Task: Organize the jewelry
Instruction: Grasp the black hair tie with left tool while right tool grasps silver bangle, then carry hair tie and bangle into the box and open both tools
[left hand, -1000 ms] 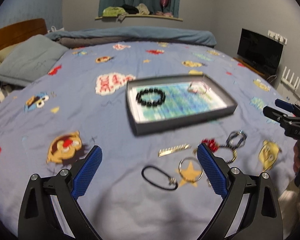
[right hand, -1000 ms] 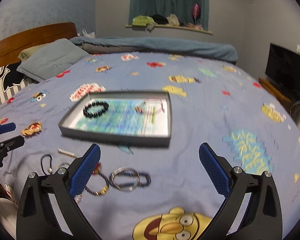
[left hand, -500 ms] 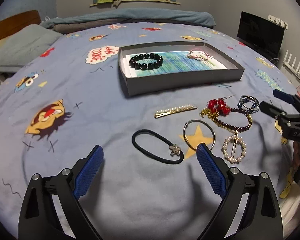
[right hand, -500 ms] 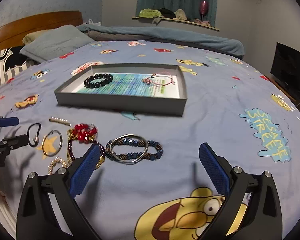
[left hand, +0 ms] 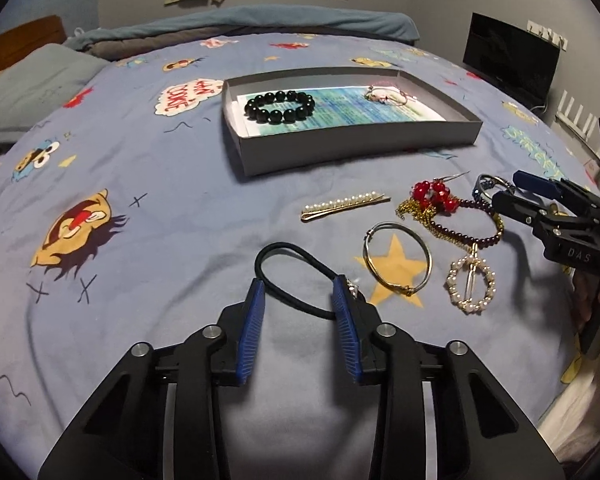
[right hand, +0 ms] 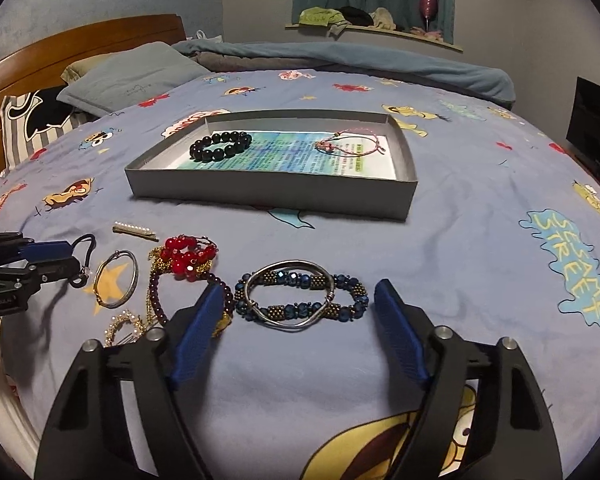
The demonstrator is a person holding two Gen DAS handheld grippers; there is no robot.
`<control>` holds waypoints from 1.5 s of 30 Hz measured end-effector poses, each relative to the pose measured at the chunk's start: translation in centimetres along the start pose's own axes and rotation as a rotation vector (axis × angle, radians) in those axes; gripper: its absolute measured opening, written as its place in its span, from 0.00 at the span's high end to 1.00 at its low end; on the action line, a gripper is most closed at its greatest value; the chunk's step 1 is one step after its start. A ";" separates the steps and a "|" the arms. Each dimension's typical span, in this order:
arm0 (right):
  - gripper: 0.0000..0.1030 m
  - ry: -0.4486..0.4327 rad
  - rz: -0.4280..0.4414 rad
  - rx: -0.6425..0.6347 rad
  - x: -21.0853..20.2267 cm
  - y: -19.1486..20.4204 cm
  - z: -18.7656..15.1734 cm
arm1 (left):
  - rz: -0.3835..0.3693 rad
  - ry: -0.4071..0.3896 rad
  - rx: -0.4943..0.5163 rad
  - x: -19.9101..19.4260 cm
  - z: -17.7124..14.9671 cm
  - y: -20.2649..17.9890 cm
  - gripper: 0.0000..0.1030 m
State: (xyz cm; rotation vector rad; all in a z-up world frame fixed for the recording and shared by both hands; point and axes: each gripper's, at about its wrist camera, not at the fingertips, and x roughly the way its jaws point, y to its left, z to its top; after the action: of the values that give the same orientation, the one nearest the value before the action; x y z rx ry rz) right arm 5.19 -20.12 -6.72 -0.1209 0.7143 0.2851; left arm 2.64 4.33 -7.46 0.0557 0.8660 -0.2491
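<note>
A grey tray (left hand: 356,148) (right hand: 268,190) on the bed holds a black bead bracelet (left hand: 280,106) (right hand: 220,145) and a thin pink bracelet (left hand: 388,96) (right hand: 350,142). Loose jewelry lies in front of it. My left gripper (left hand: 300,294) is open, its fingers on either side of a black hair tie (left hand: 292,276) (right hand: 85,254). My right gripper (right hand: 300,294) is open, its fingers flanking a blue bead bracelet (right hand: 340,298) with a silver bangle (right hand: 290,268) lying across it.
Also on the sheet: a pearl hair clip (left hand: 344,204), a silver bangle (left hand: 398,258), a red bead cluster with a dark bead bracelet (left hand: 448,208), a pearl ring brooch (left hand: 471,280). Pillows (right hand: 132,76) lie far left; a TV (left hand: 510,62) stands far right.
Both grippers have come down and forward toward the jewelry. The left gripper's jaws have narrowed around the hair tie; the right gripper's jaws have narrowed around the blue bracelet.
</note>
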 end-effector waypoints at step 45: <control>0.53 -0.168 -0.058 0.003 -1.1 -0.7 8.3 | -0.054 -0.288 0.050 -4.3 9.7 -0.5 0.96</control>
State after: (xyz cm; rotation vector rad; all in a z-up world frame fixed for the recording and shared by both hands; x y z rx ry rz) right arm 9.82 -19.31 0.25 -0.1127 0.5440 0.2356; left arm 7.10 3.24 2.12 0.0421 0.5751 -0.3211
